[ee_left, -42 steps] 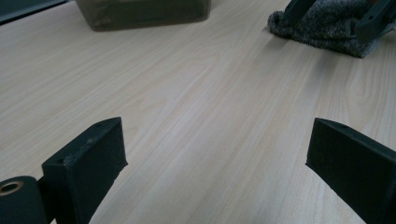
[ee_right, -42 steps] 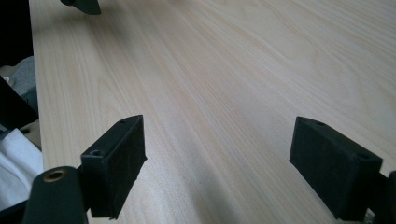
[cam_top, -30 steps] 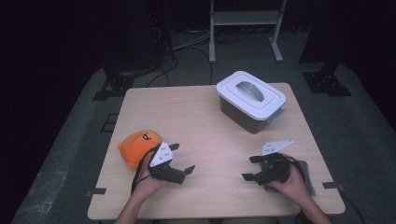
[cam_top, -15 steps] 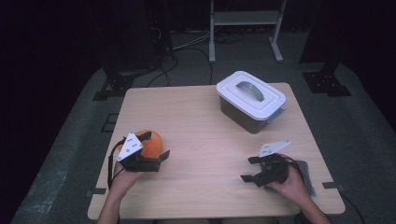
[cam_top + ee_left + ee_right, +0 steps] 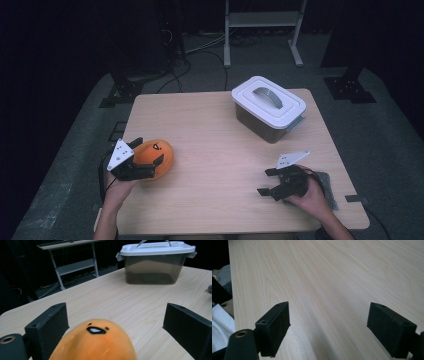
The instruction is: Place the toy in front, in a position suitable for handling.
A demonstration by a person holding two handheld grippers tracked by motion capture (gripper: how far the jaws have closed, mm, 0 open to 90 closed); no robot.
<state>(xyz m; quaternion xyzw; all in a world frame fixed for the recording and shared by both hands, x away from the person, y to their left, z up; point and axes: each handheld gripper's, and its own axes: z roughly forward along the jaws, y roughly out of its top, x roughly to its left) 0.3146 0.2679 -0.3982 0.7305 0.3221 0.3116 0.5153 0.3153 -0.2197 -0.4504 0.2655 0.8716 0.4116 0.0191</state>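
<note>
Orange plush toy (image 5: pixel 156 156) lies near the table's (image 5: pixel 210 150) left edge, toward the near side, its little face turned up. I have the left gripper (image 5: pixel 146 158) around it with the jaws spread; in the left gripper view the toy (image 5: pixel 96 345) sits between them, a gap showing on the right side. My right gripper (image 5: pixel 267 181) rests at the near right, jaws apart over bare wood. A lidded storage box (image 5: pixel 268 107) stands at the far right, well apart from both.
</note>
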